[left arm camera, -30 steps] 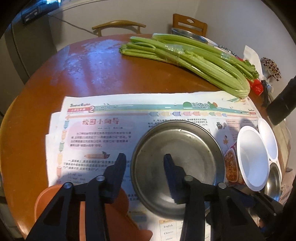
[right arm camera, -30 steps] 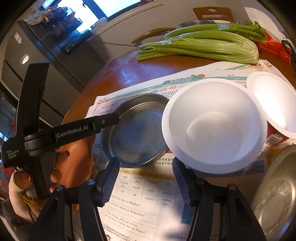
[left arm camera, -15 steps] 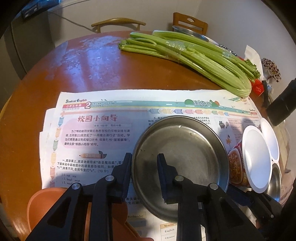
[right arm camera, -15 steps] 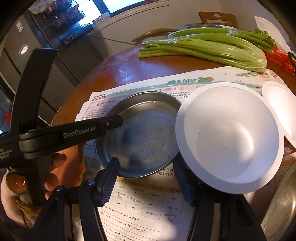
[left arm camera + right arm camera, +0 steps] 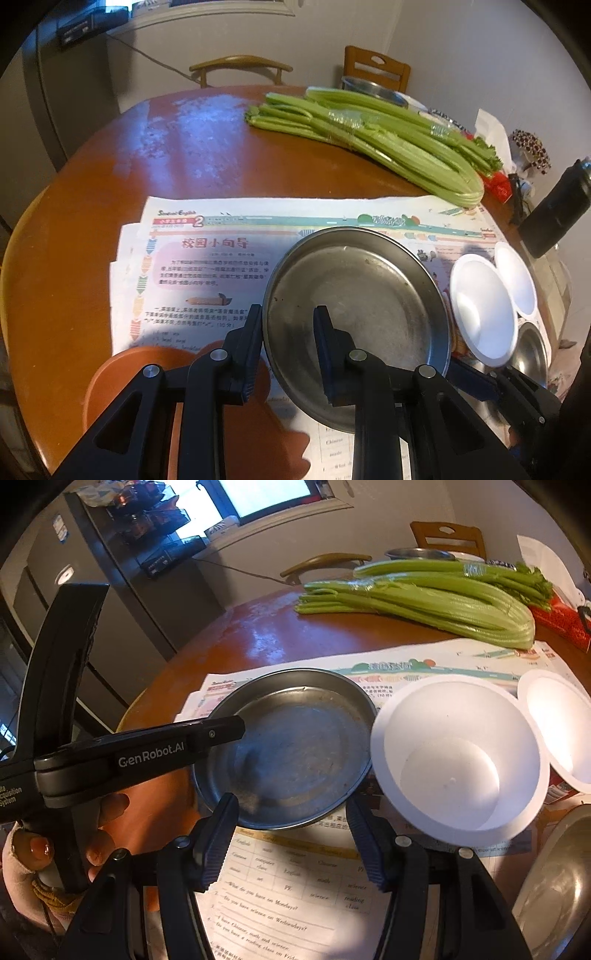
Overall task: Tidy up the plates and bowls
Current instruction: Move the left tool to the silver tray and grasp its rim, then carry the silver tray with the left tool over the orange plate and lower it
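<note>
A round steel plate (image 5: 354, 306) (image 5: 295, 753) hangs tilted just above the newspaper (image 5: 207, 266). My left gripper (image 5: 288, 317) is shut on its near left rim, one finger inside and one outside. A white bowl (image 5: 458, 760) (image 5: 480, 306) stands right of the plate, and a second white bowl (image 5: 557, 731) is behind it. My right gripper (image 5: 290, 805) hovers over the newspaper in front of the plate, open with nothing between its pads. Its right finger (image 5: 365, 842) is close by the first bowl's near left rim.
A steel bowl (image 5: 554, 878) (image 5: 532, 350) sits at the near right. An orange dish (image 5: 122, 380) lies under the left gripper. Celery (image 5: 369, 140) stretches across the far side of the round wooden table (image 5: 74, 221). A dark bottle (image 5: 557, 210) stands at the right edge.
The left gripper's jaws closed on the steel plate's rim and raised the plate off the paper. The right gripper stayed almost still and rolled slightly.
</note>
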The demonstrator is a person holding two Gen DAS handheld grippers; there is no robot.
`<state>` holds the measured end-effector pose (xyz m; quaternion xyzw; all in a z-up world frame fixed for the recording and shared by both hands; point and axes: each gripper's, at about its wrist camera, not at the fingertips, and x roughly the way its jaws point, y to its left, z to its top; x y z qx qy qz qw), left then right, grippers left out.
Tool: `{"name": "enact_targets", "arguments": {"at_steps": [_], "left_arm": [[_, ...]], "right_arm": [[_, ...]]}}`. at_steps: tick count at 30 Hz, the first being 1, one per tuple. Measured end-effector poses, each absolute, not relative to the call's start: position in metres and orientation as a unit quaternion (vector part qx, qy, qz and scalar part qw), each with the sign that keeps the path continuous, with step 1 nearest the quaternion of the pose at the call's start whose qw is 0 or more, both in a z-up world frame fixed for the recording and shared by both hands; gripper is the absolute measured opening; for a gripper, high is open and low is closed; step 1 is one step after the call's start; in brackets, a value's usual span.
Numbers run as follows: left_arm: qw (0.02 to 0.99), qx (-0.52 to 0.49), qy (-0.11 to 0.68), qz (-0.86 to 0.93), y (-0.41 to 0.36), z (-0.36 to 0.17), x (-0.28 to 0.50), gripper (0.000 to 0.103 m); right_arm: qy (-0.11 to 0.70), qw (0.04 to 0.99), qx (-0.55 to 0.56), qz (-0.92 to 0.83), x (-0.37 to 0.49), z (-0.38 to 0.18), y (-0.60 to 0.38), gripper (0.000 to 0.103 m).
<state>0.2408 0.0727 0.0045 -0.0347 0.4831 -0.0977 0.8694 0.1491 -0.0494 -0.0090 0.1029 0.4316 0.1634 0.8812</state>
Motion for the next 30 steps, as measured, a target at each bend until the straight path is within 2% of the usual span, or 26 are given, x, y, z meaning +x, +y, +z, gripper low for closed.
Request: {"name": "enact_targets", "arguments": {"at_steps": [17, 30], "left_arm": [[0.891, -0.055, 0.444, -0.081, 0.123, 0.037, 0.177, 0.028], [0.896, -0.089, 0.430, -0.063, 0.163, 0.037, 0.137, 0.028]], "right_arm": [[0.399, 0.893, 0.066, 0.199, 0.111, 0.025, -0.011, 0.061], [0.394, 0.891, 0.027, 0.222, 0.088, 0.034, 0.024, 0.061]]}}
